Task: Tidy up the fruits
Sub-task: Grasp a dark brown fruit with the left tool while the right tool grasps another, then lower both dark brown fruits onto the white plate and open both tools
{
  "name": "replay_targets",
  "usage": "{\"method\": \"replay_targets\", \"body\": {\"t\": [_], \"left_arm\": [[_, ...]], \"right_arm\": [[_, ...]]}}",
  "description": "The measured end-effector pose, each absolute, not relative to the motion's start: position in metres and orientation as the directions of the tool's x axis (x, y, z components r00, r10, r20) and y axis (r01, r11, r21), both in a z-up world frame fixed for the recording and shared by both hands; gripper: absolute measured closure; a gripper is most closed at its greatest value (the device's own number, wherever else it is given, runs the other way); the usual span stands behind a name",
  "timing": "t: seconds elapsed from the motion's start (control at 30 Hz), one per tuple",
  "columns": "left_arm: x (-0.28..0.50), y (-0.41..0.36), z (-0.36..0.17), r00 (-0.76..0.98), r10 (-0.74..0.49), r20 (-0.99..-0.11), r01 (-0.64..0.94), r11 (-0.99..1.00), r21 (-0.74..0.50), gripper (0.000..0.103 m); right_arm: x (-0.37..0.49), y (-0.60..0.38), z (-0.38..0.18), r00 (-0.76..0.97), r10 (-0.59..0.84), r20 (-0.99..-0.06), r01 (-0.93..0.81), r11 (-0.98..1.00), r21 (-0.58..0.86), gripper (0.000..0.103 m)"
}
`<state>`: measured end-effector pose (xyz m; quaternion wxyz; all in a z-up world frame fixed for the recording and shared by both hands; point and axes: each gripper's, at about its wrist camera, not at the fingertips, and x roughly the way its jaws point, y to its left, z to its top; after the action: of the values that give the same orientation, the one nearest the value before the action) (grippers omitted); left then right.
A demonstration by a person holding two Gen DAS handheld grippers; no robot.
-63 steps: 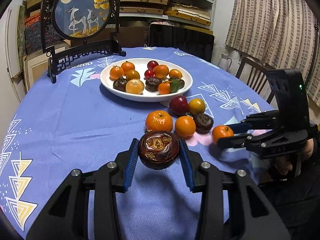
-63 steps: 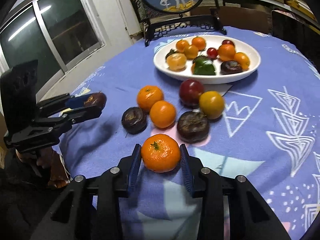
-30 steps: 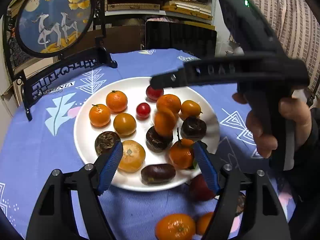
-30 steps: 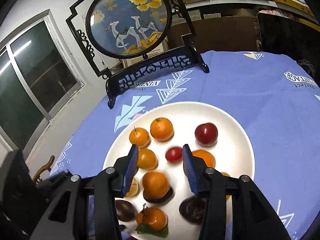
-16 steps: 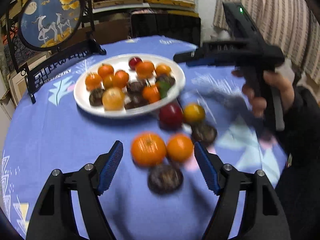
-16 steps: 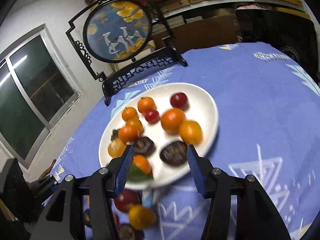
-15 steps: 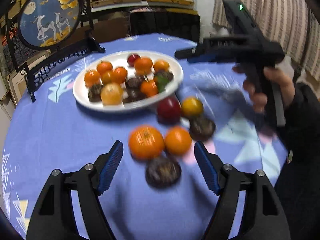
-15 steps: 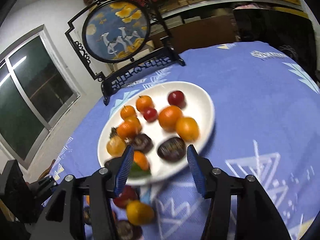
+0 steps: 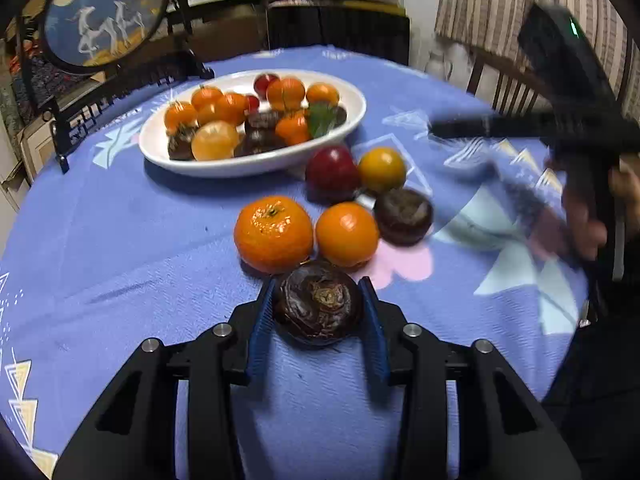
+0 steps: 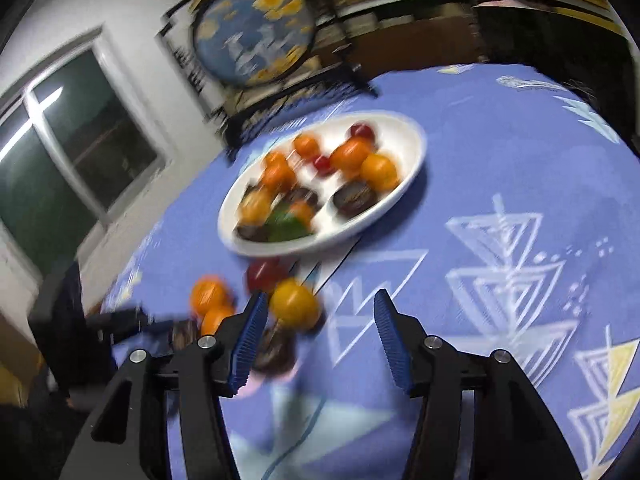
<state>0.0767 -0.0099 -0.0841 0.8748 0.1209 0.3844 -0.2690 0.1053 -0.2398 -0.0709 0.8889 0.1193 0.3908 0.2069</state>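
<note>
- The left gripper [image 9: 318, 312] has dropped from the plate [image 9: 256, 162] and closed around the dark brown fruit [image 9: 318, 305], the next transfer.
- The right gripper [image 10: 318, 338] swings back open, empty.

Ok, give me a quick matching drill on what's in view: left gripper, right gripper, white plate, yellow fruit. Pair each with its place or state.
Things:
1. left gripper
2. right gripper
3. white plate
4. yellow fruit

States or places:
A. lies on the blue tablecloth, beside the red fruit
B. open, nothing between its fingers
C. closed on the dark brown fruit
D. holds a heap of orange, red and dark fruits

Pairs: 1-C, 2-B, 3-D, 4-A
</note>
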Motion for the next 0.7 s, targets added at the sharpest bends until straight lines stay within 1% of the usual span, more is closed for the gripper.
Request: {"method": "replay_targets", "body": {"t": [0.13, 0.27, 0.4, 0.43, 0.47, 0.7], "left_arm": [[0.065, 0.005, -0.066, 0.6, -0.414, -0.685, 0.546, 0.837, -0.027, 0.063], [0.06, 0.008, -0.06, 0.608, -0.408, -0.681, 0.541, 0.841, -0.021, 0.063], [0.057, 0.011, -0.061, 0.605, -0.412, -0.681, 0.538, 0.843, -0.033, 0.063], [0.056, 0.012, -0.062, 0.605, -0.412, -0.681, 0.535, 0.844, -0.035, 0.063], [0.056, 0.014, -0.063, 0.605, -0.411, -0.682, 0.531, 0.847, -0.038, 0.063], [0.057, 0.025, -0.063, 0.609, -0.414, -0.676, 0.509, 0.858, -0.067, 0.063]], "right_arm": [[0.088, -0.204, -0.079, 0.568, 0.422, -0.706, -0.363, 0.899, 0.246, 0.047], [0.091, -0.179, -0.083, 0.548, 0.396, -0.737, -0.382, 0.902, 0.2, 0.047], [0.099, -0.162, -0.091, 0.543, 0.334, -0.771, -0.371, 0.919, 0.137, 0.049], [0.101, -0.161, -0.091, 0.549, 0.328, -0.769, -0.364, 0.922, 0.133, 0.057], [0.101, -0.161, -0.09, 0.549, 0.334, -0.766, -0.363, 0.921, 0.141, 0.06], [0.093, -0.182, -0.087, 0.534, 0.411, -0.739, -0.353, 0.902, 0.248, 0.061]]}}
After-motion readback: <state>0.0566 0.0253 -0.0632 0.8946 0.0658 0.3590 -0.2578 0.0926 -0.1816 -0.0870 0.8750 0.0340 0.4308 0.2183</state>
